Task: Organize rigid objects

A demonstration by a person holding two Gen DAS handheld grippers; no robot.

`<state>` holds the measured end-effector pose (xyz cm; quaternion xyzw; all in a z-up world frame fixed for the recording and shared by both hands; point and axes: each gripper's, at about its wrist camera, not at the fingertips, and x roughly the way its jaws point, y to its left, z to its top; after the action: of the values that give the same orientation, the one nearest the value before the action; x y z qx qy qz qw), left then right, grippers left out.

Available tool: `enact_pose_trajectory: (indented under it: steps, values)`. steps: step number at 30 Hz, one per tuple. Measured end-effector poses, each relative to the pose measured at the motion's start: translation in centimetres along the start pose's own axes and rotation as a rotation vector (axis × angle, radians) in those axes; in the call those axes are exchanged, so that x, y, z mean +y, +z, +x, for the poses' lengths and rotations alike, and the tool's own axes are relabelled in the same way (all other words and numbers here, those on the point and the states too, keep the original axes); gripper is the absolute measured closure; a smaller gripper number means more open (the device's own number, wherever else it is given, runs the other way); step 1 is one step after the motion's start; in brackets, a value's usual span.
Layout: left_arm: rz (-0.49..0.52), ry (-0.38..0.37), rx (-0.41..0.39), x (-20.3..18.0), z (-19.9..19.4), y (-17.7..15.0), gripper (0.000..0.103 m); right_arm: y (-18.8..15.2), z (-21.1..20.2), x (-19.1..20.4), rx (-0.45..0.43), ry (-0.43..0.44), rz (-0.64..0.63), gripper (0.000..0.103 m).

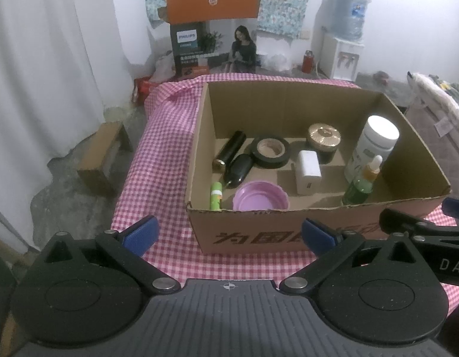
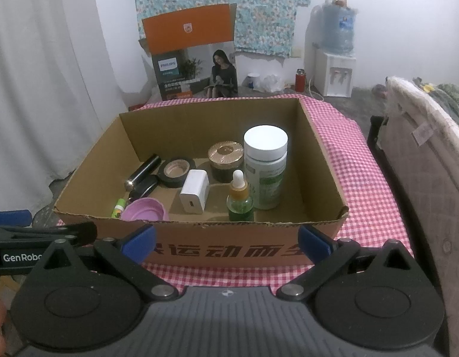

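Right wrist view: right gripper [image 2: 226, 242] jaws spread wide, holding nothing, low before the cardboard box [image 2: 229, 247]; left gripper [image 1: 229, 233] likewise wide and empty, just left of it; contents, nearest first: purple lid [image 2: 144, 209], light, shallow, likely best pinched by its rim; dropper bottle [image 2: 240, 197] dead ahead, upright, probably glass, slippery, take at the body; white charger [image 2: 194, 195], stiff, flat-sided, easy; white-capped bottle [image 2: 266, 168], tall, grip mid-body; tape roll [image 2: 176, 171], black tube [image 2: 143, 172], gold-lidded jar [image 2: 226, 160] farthest.
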<state>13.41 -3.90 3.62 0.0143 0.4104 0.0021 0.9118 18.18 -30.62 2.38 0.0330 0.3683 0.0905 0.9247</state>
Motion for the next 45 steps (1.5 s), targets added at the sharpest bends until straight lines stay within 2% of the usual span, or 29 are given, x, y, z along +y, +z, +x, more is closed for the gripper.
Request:
enact_pose_trajectory:
  steps: [45]
  values:
    - [0.009, 0.005, -0.004, 0.16, 0.22, 0.0, 0.0, -0.08, 0.36, 0.0, 0.006, -0.007, 0.005, 0.0]
